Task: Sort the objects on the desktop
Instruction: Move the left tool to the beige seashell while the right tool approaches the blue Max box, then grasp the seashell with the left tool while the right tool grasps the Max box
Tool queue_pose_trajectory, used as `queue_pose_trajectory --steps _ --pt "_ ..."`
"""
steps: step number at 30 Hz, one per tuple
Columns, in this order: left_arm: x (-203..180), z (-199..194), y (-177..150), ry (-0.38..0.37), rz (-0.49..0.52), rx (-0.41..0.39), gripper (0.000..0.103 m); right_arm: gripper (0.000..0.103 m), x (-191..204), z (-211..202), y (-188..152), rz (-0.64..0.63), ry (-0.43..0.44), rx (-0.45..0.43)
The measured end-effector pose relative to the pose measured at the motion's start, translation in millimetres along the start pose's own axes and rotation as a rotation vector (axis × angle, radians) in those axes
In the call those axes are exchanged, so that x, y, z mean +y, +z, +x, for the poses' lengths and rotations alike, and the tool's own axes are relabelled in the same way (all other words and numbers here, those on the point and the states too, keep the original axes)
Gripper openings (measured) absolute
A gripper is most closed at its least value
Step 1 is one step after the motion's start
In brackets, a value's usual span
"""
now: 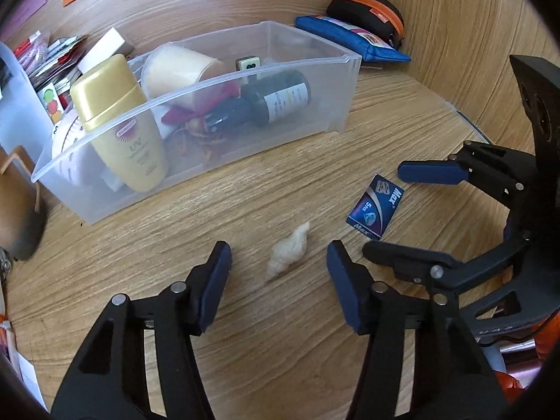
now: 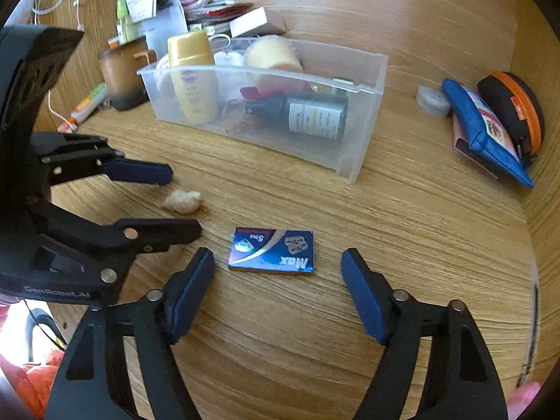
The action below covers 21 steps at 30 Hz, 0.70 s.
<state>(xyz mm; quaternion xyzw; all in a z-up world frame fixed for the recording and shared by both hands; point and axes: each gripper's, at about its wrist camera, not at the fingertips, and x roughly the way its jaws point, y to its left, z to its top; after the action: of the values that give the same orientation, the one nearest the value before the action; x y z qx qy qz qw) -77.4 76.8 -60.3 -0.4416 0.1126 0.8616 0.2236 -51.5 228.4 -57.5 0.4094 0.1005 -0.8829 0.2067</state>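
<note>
A small cream seashell (image 1: 288,250) and a flat blue blade packet (image 2: 272,251) lie loose on the wooden surface (image 2: 402,231), near each other but not touching, both in front of a clear plastic bin (image 1: 336,80).

The left gripper (image 1: 278,280) points down at the seashell. Its fingers (image 1: 217,280) are spread, one on each side of the shell with bare wood between pad and shell — nothing is pinched. The right wrist view shows the same from the side: the shell sits between the two dark blue pads without touching either.

The right gripper (image 2: 278,294) points down at the blade packet. Its fingers (image 2: 364,301) are also spread, wider than the packet, and the packet lies flat just ahead of the tips, untouched.

The bin stands farther back on the surface. Inside it, a yellow sunscreen bottle (image 1: 122,122) with a gold cap stands upright at the left end — beside it lie a dark bottle (image 1: 266,105) with a white label on its side, a pale paper cup (image 1: 175,70) tipped over, and some red cloth (image 1: 199,105).

To the right of the bin, against the wooden wall, a blue pouch (image 2: 486,133) leans beside a black case (image 2: 511,112) with an orange zip. A brown mug (image 2: 122,77) stands to the left of the bin, with papers and packets piled behind.
</note>
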Motion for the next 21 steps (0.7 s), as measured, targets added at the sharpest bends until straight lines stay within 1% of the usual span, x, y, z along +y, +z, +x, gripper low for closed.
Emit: queue_pose_trajectory --steps 2,4,6,7,8,9,11,13,18,21 --pt "-0.1 0.8 0.3 -0.004 0.006 -0.004 0.055 0.066 0.5 -0.3 0.1 -0.002 0.000 -0.003" --pt "-0.6 0.9 0.3 -0.007 0.012 -0.010 0.049 0.062 1.1 -0.7 0.3 -0.002 0.000 -0.006" --pt "0.0 0.4 0.6 -0.005 0.016 -0.015 0.034 0.052 1.3 -0.8 0.9 -0.003 0.004 -0.010" --pt "0.9 0.7 1.1 -0.004 0.017 -0.015 0.028 0.050 1.5 -1.2 0.8 -0.003 0.005 -0.011" --pt "1.7 0.7 1.3 -0.005 0.019 -0.017 0.027 0.046 1.6 -1.3 0.8 -0.003 0.005 -0.013" --pt "2.3 0.4 1.0 -0.004 0.021 -0.020 0.025 0.045 2.0 -1.3 1.0 -0.004 0.006 -0.014" --pt "2.6 -0.6 0.1 0.001 0.023 -0.024 0.023 0.045 1.6 -1.1 1.2 -0.006 0.006 -0.015" --pt "0.3 -1.2 -0.1 0.003 0.028 -0.027 0.018 0.045 1.7 -1.1 1.1 -0.002 0.007 -0.017" --pt "-0.2 -4.5 -2.3 0.045 0.018 -0.028 0.018 0.045 0.8 -0.9 1.4 0.014 0.019 -0.017" --pt "2.0 -7.0 -4.0 0.053 0.006 -0.030 0.018 0.045 -0.9 -2.4 1.3 0.028 0.034 -0.018"
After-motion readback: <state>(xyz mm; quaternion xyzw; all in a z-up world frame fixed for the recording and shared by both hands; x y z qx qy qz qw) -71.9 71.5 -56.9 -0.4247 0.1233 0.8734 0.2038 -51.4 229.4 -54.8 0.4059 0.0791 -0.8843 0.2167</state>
